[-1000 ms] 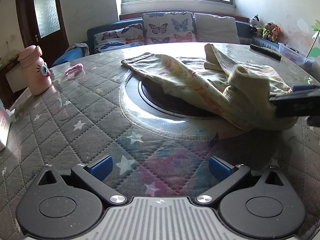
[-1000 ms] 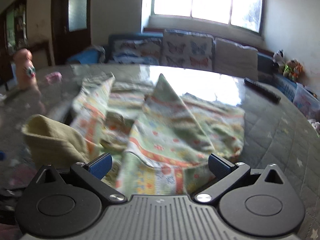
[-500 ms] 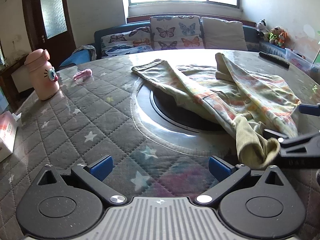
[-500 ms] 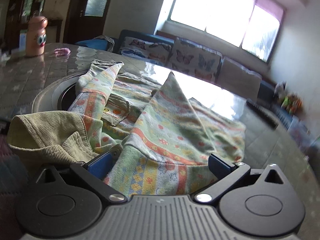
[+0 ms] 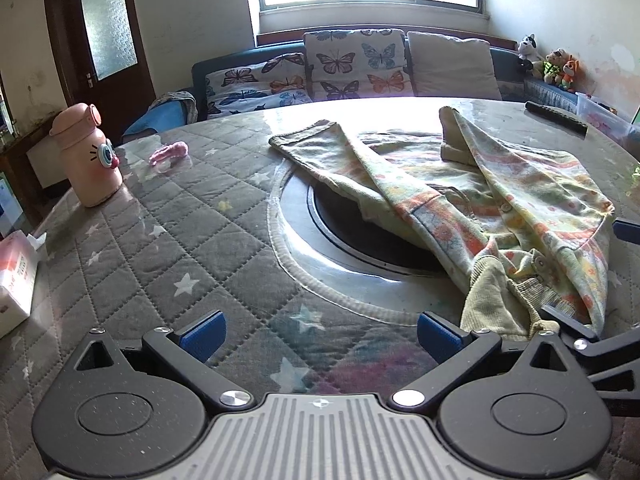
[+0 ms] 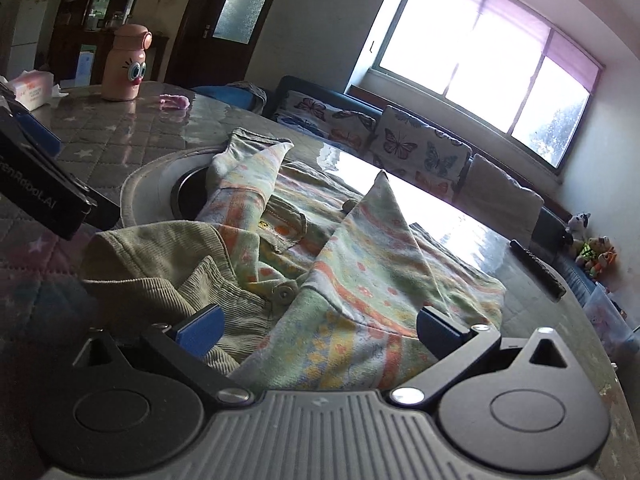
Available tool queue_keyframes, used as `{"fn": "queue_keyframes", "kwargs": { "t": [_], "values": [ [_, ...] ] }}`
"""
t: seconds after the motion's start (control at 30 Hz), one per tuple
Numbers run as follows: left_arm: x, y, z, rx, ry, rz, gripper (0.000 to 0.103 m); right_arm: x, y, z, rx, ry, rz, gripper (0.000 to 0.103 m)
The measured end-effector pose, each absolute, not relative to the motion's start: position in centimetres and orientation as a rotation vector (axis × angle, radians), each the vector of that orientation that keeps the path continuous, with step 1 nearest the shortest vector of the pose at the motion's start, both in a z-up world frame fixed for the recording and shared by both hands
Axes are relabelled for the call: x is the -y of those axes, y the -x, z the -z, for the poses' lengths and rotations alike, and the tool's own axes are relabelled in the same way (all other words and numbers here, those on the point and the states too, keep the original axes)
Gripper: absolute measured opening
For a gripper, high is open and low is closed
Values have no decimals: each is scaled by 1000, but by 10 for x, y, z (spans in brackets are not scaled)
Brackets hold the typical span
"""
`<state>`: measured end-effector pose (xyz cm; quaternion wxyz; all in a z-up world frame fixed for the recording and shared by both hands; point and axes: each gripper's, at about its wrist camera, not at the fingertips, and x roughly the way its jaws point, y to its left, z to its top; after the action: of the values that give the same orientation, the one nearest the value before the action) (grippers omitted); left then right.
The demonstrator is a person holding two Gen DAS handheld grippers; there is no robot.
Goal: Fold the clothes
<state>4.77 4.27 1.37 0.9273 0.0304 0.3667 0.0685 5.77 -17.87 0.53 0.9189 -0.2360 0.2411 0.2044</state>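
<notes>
A crumpled patterned child's garment [image 5: 480, 204] with a yellow-green ribbed collar [image 5: 496, 300] lies over the round table's dark centre disc. In the right wrist view the garment [image 6: 360, 264] lies right in front of my right gripper [image 6: 320, 330], whose fingers are spread wide with the cloth's near edge between them, not pinched. My left gripper [image 5: 320, 330] is open and empty over the quilted table cover, just left of the collar. The right gripper's body shows at the left wrist view's right edge [image 5: 600, 340].
A pink cartoon bottle [image 5: 90, 156] and a small pink item [image 5: 168, 153] stand at the far left. A tissue box [image 5: 16, 276] sits at the left edge. A black remote [image 5: 556, 117] lies far right. A sofa with butterfly cushions [image 5: 352, 66] is beyond the table.
The right gripper has let the collar drop onto the table and drawn back toward the near edge. The left gripper has drawn back and tilted up; both stay open.
</notes>
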Motion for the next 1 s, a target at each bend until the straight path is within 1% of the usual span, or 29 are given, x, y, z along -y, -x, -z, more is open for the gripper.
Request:
{"fn": "queue_keyframes", "kwargs": {
  "t": [0.23, 0.6, 1.0],
  "values": [
    [-44, -54, -27, -717, -63, -143, 103, 183, -58, -15, -507, 444, -448, 103],
    [-31, -78, -31, -717, -102, -107, 103, 198, -85, -30, -604, 290, -517, 103],
    [-33, -136, -32, -710, -134, -98, 103, 212, -167, -40, -693, 159, -476, 103]
  ]
}}
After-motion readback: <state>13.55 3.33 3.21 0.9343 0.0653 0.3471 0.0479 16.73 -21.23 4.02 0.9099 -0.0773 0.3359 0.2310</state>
